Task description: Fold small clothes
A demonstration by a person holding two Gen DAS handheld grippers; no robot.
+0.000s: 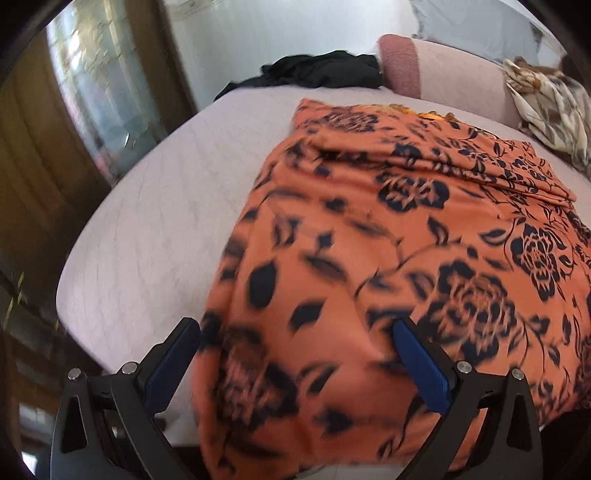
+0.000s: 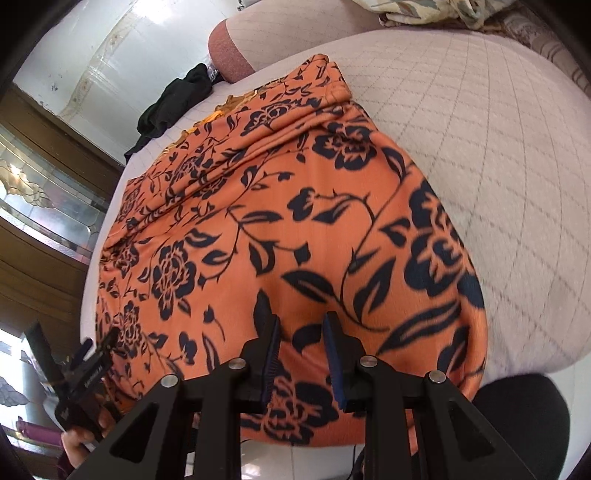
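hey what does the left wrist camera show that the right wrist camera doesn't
Only the left wrist view shows the left gripper head-on, jaws wide apart over the near edge of the orange floral garment, and a blue-grey cloth at the far end of the bed.

Only the right wrist view shows the right gripper, jaws narrowly apart above the garment, a hand holding the other gripper, and a black chair seat.

Both show the quilted bed cover, the black garment, the pink bolster and a cream patterned cloth.
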